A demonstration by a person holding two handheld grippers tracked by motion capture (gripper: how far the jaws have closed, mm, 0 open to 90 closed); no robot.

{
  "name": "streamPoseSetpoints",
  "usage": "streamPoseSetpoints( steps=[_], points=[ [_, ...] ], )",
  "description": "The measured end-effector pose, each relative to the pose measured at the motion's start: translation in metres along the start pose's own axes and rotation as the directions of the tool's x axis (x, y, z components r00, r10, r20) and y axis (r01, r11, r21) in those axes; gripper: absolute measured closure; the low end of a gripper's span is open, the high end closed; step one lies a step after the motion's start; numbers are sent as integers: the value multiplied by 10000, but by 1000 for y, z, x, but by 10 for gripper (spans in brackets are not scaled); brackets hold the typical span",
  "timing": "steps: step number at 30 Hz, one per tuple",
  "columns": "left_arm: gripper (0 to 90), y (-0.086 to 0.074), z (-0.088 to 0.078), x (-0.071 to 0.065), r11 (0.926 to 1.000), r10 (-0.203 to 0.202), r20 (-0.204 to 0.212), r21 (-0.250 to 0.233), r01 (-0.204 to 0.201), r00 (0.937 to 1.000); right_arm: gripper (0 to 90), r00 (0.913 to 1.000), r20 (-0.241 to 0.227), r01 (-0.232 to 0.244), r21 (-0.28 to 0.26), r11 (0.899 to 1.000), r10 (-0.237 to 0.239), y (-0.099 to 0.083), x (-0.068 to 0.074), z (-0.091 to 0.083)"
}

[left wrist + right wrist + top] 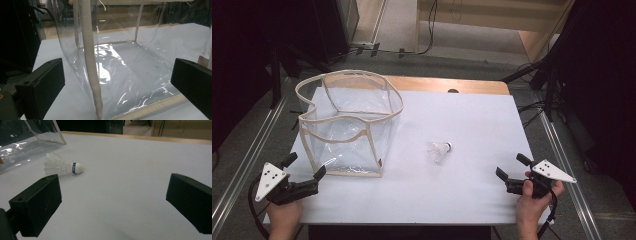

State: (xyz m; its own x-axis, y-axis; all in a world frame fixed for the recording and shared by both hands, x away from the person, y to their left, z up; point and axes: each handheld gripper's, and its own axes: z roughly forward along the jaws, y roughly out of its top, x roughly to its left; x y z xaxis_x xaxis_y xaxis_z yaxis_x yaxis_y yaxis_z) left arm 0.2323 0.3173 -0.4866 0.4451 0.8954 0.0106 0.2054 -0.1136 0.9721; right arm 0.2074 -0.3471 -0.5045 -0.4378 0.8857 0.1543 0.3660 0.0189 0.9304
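No lettering comes through clearly anywhere. The shuttlecock [62, 167] carries a blue band just behind its white cork, and there is print on that band, but it is too small and blurred to make out. A small dark tag sits low on a corner of the clear bag [380, 161], equally unreadable from the high view.

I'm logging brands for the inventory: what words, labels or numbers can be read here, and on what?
None can be read.
Shuttlecock: its blue band near the cork carries white print, too small and blurred to read.
Clear bag: a small tag at its lower corner, too small to read.
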Motion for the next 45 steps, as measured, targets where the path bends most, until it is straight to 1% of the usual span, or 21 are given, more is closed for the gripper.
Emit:
streamPoseSetpoints(
  steps=[2, 3, 7, 8, 11, 13, 15, 16, 19, 24, 25, 26, 27, 31, 32, 36, 37, 39, 40, 42, 45],
  points=[
    [0, 0, 0, 1, 10000, -54, 38, -10, 54, 10000, 0, 9997, -249, -81, -206, 9998, 76, 3, 3, -2],
    [0, 0, -1, 1, 9999, -112, 43, -45, 113, 9999, 0, 9997, -249, -15, -159, 9999, 11, 5, 6, -2],
    [0, 0, -1, 1, 10000, -89, 46, -31, 89, 10000, 0, 9987, -399, 311, -67, 9995, -313, 11, 13, -2],
    [0, 0, -2, 1, 10000, -84, 55, -41, 84, 9999, 0, 9971, -499, 580, -6, 9983, -580, 17, 19, -1],
    [0, -1, -2, 1, 9999, -103, 90, -86, 104, 9999, 0, 9952, -612, 775, 102, 9969, -767, 23, 26, 1],
    [0, -1, -2, 1, 9999, -83, 108, -64, 84, 9999, 0, 9909, -889, 1030, 226, 9944, -1007, 32, 36, 5],
    [0, -1, -2, 1, 10000, -48, 107, -43, 49, 9999, 0, 9885, -1015, 1158, 291, 9928, -1123, 35, 38, 8],
    [0, -1, -2, 0, 10000, -35, 114, -35, 35, 9999, 0, 9841, -1248, 1337, 528, 9896, -1263, 40, 44, 13],
    [0, -1, -2, 0, 10000, -25, 85, -22, 25, 10000, 0, 9800, -1572, 1336, 628, 9891, -1224, 48, 51, 19],
    [0, -1, -2, 0, 10000, -7, 93, -23, 7, 10000, 0, 9700, -1943, 1648, 828, 9828, -1463, 63, 60, 31],
    [0, -1, -2, 0, 10000, -12, 95, -22, 12, 10000, 0, 9700, -1943, 1648, 828, 9828, -1463, 63, 60, 31],
    [0, -1, -2, 0, 10000, -12, 96, -25, 12, 10000, 108, 9714, -1801, 1720, 855, 9814, -1546, 68, 63, 35],
    [0, -1, -3, 0, 10000, -34, 98, -31, 35, 9999, 128, 9710, -1797, 1754, 870, 9806, -1577, 71, 65, 37],
    [0, -1, -3, 0, 10000, -33, 116, -34, 33, 9999, 128, 9673, -1897, 1903, 1022, 9764, -1687, 77, 69, 46],
    [0, -1, -3, 0, 10000, -33, 133, -48, 33, 9999, 128, 9697, -1778, 1903, 1181, 9746, -1678, 80, 71, 51],
    [0, -1, -3, 0, 10000, -34, 170, -57, 35, 9998, 162, 9690, -1806, 1939, 1332, 9719, -1685, 85, 76, 60],
    [0, -1, -3, 0, 10000, -42, 169, -64, 43, 9998, 240, 9709, -1585, 2037, 1528, 9670, -1795, 88, 80, 66],
    [0, -1, -3, 0, 10000, -33, 185, -70, 34, 9998, 265, 9704, -1536, 2103, 1601, 9644, -1861, 89, 83, 69],
    [0, -1, -3, 0, 10000, -32, 189, -70, 33, 9998, 289, 9667, -1577, 2274, 1661, 9595, -2018, 90, 84, 72],
    [0, -1, -3, 0, 10000, -42, 202, -67, 43, 9998, 357, 9640, -1469, 2464, 1819, 9519, -2214, 91, 89, 77],
    [0, -1, -3, 0, 10000, -21, 177, -80, 23, 9998, 499, 9651, -1248, 2513, 1942, 9482, -2302, 93, 93, 83]
  ],
)
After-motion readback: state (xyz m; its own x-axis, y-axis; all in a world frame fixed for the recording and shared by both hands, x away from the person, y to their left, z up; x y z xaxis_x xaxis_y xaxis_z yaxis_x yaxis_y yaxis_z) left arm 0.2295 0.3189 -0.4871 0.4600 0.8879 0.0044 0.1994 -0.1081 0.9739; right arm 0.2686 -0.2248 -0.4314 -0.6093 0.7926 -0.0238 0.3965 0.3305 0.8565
